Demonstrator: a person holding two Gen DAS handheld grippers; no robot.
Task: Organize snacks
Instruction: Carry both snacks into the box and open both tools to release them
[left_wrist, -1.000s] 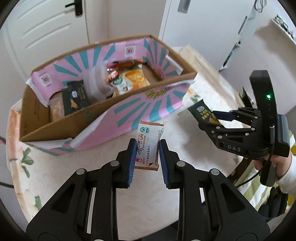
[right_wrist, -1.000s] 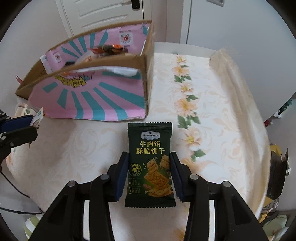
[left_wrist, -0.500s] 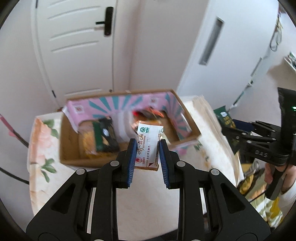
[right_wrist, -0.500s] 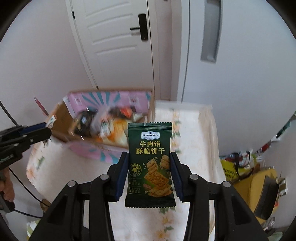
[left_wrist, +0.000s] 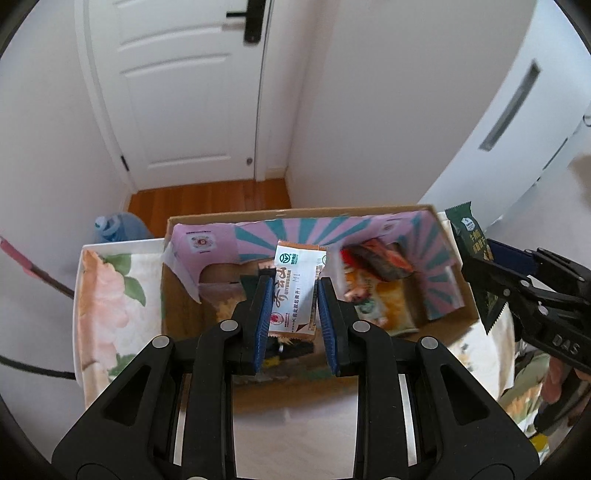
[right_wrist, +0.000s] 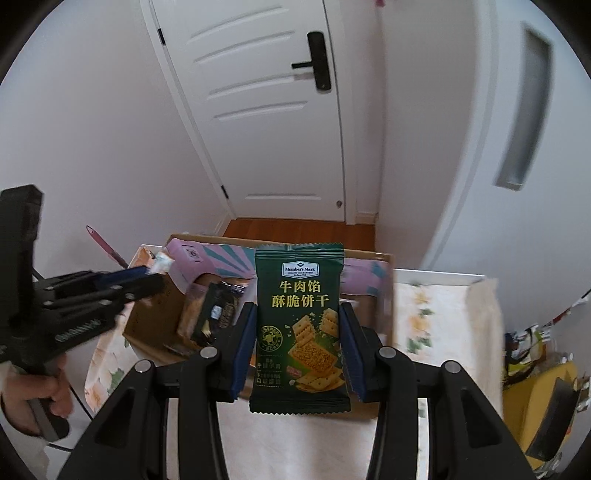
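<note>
the left tool (left_wrist: 291, 314) is clamped on a small white and orange packet (left_wrist: 295, 291), its blue pads (left_wrist: 263, 314) pressed to the packet's two long edges. the packet stands upright between them, up in the air over the open box (left_wrist: 173, 295). the right tool (right_wrist: 297, 345) is closed on a dark green cracker pack (right_wrist: 300, 325), gripped by its side edges and upright too, its printed face toward the camera. in the left wrist view the right tool shows at the right edge, beside the box's right end, with the green pack sticking up from its tips. in the right wrist view the left tool comes in from the left, a hand (right_wrist: 33, 402) on its grip, its tip above the box's left end.

the box is cardboard with pink and teal rays on its walls and sits on the tabletop (left_wrist: 110, 295), which has a flowered cloth. inside lie more snacks: an orange bag (left_wrist: 384, 299), a red wrapper (left_wrist: 380, 258) and a dark pack (right_wrist: 218, 310) to the left. behind are a white door (right_wrist: 266, 110) and a strip of wood floor (left_wrist: 207, 195).
</note>
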